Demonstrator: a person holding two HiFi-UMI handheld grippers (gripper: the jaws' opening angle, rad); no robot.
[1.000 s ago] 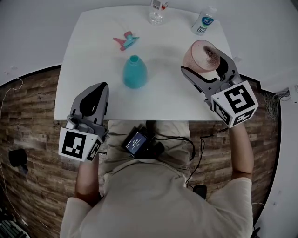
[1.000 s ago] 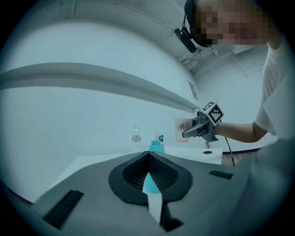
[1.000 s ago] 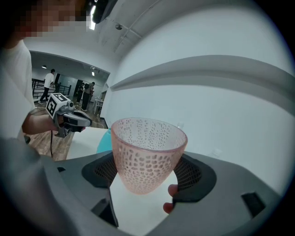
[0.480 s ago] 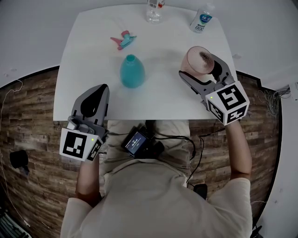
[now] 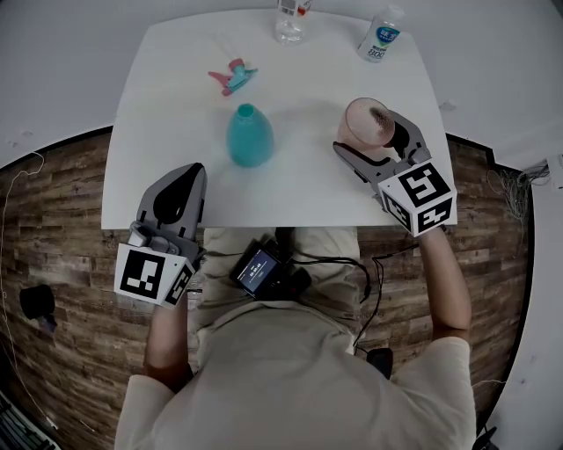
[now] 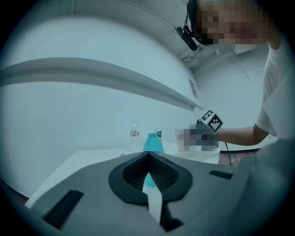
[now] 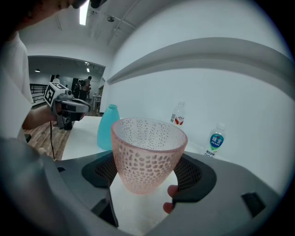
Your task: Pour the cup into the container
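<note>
Right tool (image 5: 368,134): is being kept closed on the cup (image 7: 146,152), its jaws pressing the cup's two sides.
Cup: is being held upright, mouth up, at the right part of the worktop (image 5: 299,189). Whether it is resting on the top or hanging just above cannot be told, nor can its contents through the pitted pink wall.
Left tool (image 5: 192,170): is being held shut and empty at the near left edge, pointing toward the container.
Container (image 5: 250,136): is standing upright mid-worktop, left of the cup in the head view and well apart from it. Its narrow mouth is facing up.
Nearer hand: the left tool is lying closer to the container, but the cup is being gripped by the right one.
Coming move: the cup is judged to need carrying leftward and tipping over that small mouth. Spilling is the risk.
Path: nothing is standing between cup and container.
Surroundings: a bottle (image 5: 290,19) and a second bottle (image 5: 381,37) are standing at the far edge. A clip (image 5: 233,76) is lying beyond the container, out of the way.
</note>
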